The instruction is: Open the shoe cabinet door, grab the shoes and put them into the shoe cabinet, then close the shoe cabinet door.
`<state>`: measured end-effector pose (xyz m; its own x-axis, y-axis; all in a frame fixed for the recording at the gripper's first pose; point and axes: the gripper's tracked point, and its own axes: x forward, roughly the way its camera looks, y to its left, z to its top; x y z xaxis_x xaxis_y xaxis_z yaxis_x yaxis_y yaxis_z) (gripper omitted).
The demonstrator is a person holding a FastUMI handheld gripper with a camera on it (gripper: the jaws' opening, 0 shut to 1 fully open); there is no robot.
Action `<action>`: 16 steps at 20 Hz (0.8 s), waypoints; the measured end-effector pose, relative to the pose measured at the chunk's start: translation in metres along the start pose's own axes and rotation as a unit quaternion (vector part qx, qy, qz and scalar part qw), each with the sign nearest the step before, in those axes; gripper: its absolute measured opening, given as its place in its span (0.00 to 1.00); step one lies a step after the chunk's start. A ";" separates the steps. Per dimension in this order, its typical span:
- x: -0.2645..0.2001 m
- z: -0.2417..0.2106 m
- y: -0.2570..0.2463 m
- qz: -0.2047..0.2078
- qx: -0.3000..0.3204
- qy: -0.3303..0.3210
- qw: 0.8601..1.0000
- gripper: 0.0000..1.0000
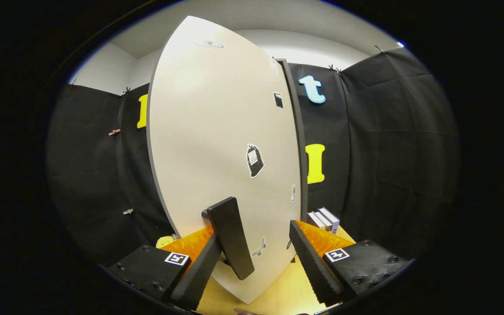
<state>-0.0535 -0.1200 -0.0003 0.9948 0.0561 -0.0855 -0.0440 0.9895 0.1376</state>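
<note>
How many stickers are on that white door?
6 on the door: one near the top, three along its far edge, one large mid-door, one low between the open jaws. The handle may hide more.

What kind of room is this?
Likely a test booth, not a home: black cloth walls surround a pale cabinet door with a dark bar handle, and an open gripper straddles that handle above a wooden table.

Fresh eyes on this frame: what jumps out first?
The big pale cabinet door looms right ahead of the claw, dotted with small stickers, one dark one near its middle. Its dark bar handle sits between the open fingers, close against the left one. Beyond the right finger, a few boxes stand on the yellow floor.
</note>
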 end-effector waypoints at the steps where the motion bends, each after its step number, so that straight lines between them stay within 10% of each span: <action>1: 0.007 -0.002 0.008 0.003 0.000 0.001 1.000 0.97; 16: 0.036 -0.014 0.124 0.074 -0.029 0.004 0.997 0.98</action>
<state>-0.0241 0.0067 -0.0002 0.9761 0.2036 -0.0757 -0.1965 0.9762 0.0916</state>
